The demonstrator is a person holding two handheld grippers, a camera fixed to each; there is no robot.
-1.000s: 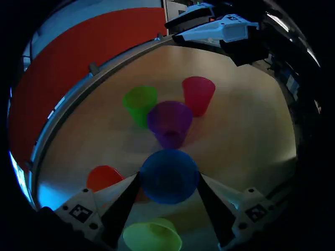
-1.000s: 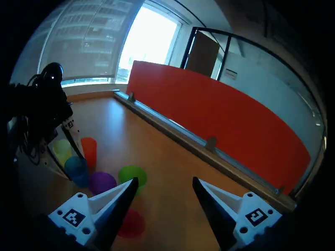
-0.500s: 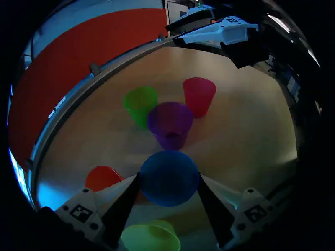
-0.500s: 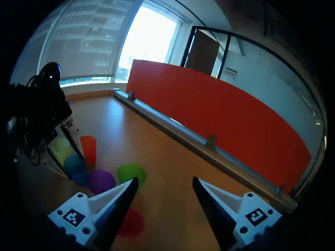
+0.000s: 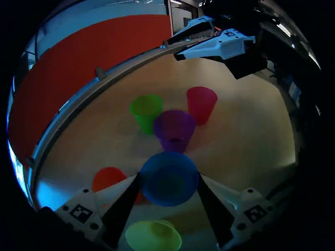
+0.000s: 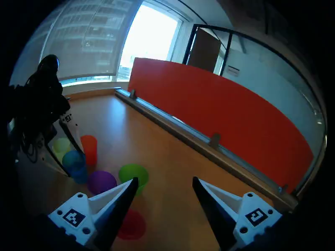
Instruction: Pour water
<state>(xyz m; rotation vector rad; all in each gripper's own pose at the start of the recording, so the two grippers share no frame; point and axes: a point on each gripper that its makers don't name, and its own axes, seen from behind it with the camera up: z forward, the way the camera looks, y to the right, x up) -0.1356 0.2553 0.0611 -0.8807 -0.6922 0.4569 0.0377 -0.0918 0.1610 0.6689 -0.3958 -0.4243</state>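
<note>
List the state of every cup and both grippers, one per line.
blue cup, upright, gripped between the left gripper's fingers.
purple cup, upright, free.
green cup, upright, free.
pink cup, upright, free.
orange cup, upright, free.
yellow-green cup, upright, free.
left gripper, shut on the blue cup.
right gripper, open, empty.

A blue plastic cup (image 5: 169, 184) sits between the fingers of the left gripper (image 5: 168, 175). Just beyond it stands a purple plastic cup (image 5: 174, 129), with a green plastic cup (image 5: 146, 112) behind-left and a pink plastic cup (image 5: 201, 104) behind-right. An orange plastic cup (image 5: 108, 179) stands left of the blue one, and a yellow-green plastic cup (image 5: 153, 235) is nearest the camera.
</note>
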